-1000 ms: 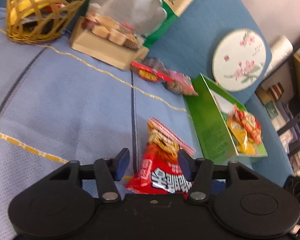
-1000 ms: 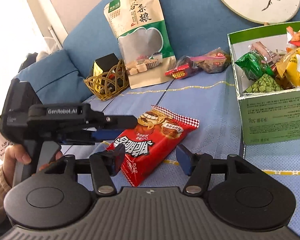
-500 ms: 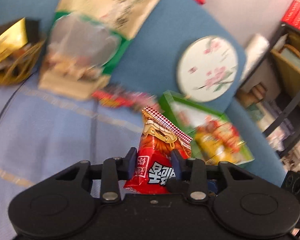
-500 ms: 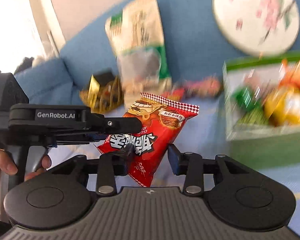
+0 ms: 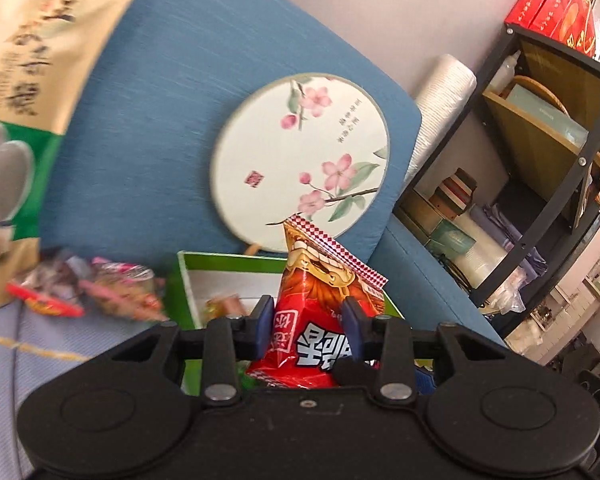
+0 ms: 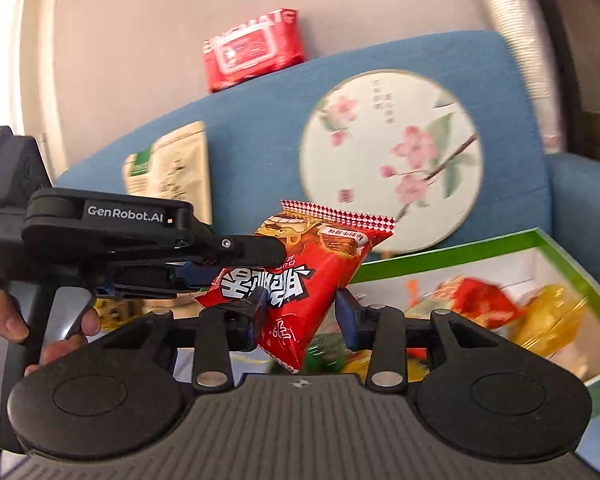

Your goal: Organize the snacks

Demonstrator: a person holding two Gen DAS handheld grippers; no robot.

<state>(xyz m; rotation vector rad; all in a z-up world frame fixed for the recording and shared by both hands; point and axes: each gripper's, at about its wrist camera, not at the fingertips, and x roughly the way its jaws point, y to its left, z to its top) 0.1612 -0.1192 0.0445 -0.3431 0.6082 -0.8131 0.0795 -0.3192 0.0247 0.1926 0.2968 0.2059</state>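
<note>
A red snack bag (image 5: 320, 308) (image 6: 300, 264) hangs in the air in front of the blue sofa back, held from two sides. My left gripper (image 5: 306, 312) is shut on its lower part. In the right wrist view that same left gripper (image 6: 276, 252) reaches in from the left and pinches the bag's side. My right gripper (image 6: 300, 308) is shut on the bag's bottom corner. Behind and below the bag is the open green box (image 5: 228, 258) (image 6: 440, 254), with several snack packets (image 6: 480, 304) inside.
A round flowered fan (image 5: 300, 160) (image 6: 392, 160) leans on the sofa back. A large grain pouch (image 5: 28, 60) and small packets (image 5: 112, 288) lie at left. Red wipes pack (image 6: 252, 48) tops the sofa. A shelf (image 5: 540, 140) stands right. A hand (image 6: 4, 320) holds the left gripper.
Both grippers closed on the red bag, which lay flat on the cushion, and lifted it. It now hangs higher and nearer the green box.
</note>
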